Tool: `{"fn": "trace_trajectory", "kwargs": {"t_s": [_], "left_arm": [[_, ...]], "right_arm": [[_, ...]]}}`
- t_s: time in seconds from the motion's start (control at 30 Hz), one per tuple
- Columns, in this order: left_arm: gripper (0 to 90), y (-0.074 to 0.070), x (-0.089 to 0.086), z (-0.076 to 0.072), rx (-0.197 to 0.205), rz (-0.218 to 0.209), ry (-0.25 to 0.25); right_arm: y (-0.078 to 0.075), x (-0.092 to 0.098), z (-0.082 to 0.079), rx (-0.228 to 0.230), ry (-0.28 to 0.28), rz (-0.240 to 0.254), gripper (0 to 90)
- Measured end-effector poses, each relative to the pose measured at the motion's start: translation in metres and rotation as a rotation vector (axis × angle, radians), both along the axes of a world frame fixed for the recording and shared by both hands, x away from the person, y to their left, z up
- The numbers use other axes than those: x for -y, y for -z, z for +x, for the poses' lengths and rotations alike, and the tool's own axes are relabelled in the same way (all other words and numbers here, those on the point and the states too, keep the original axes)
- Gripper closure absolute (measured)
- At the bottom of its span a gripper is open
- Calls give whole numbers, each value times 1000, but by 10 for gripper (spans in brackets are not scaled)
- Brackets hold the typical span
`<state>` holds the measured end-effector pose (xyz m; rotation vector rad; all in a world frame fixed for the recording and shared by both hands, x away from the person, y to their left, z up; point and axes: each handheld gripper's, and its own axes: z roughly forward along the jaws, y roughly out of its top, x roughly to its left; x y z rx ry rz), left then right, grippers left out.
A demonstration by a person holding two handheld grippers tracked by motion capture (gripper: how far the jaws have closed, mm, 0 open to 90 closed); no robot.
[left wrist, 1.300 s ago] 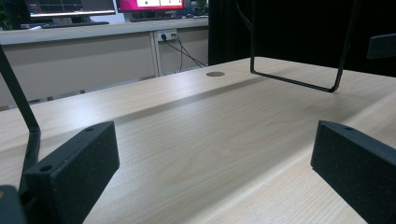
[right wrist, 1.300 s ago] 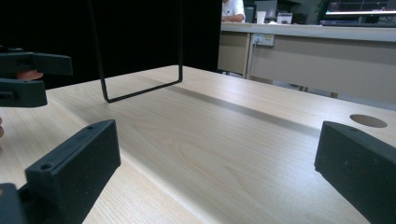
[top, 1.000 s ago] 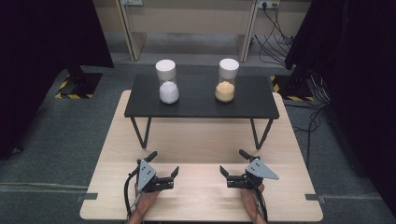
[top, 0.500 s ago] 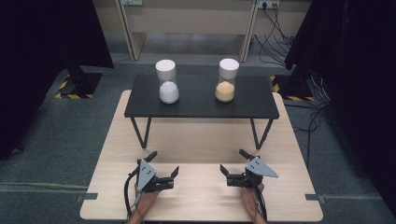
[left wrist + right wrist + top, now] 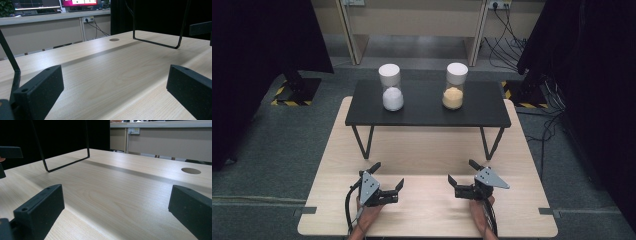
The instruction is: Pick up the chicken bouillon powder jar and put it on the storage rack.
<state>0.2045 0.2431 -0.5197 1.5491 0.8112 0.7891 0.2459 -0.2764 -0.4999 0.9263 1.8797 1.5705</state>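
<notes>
Both grippers rest at the near edge of the worktop (image 5: pixel 427 150), left gripper (image 5: pixel 387 182) toward the near-left corner, right gripper (image 5: pixel 460 178) toward the near-right, jaws of each spread wide with nothing between them. The 2 things nearest them are well apart from both: a jar of white powder (image 5: pixel 391 87) on the left half of the black shelf (image 5: pixel 427 111) and a jar of tan powder (image 5: pixel 455 86) on its right half, each upright under a white lid. The shelf stands raised on thin wire legs (image 5: pixel 363 142) along the far edge of the worktop. Likely risks: the jars look tall and narrow, so a high or off-centre grab could tip one and spill powder; a low approach could catch the shelf's front edge or a leg. The left gripper view looks along bare wood to a leg (image 5: pixel 157 42); the right gripper view does too (image 5: pixel 67 162). Cables (image 5: pixel 512 45) and dark curtains sit beyond on the floor, not in the way.
</notes>
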Motion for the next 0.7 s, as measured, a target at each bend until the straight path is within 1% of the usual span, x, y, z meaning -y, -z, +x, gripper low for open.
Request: {"fn": "trace_trajectory", "kwargs": {"t_s": [0.2, 0.7], "left_arm": [[3, 0, 0, 0, -1, 0, -1], [3, 0, 0, 0, 0, -1, -1]], "right_arm": [[-1, -1, 0, -2, 0, -6, 3], [0, 0, 0, -3, 2, -3, 3]]}}
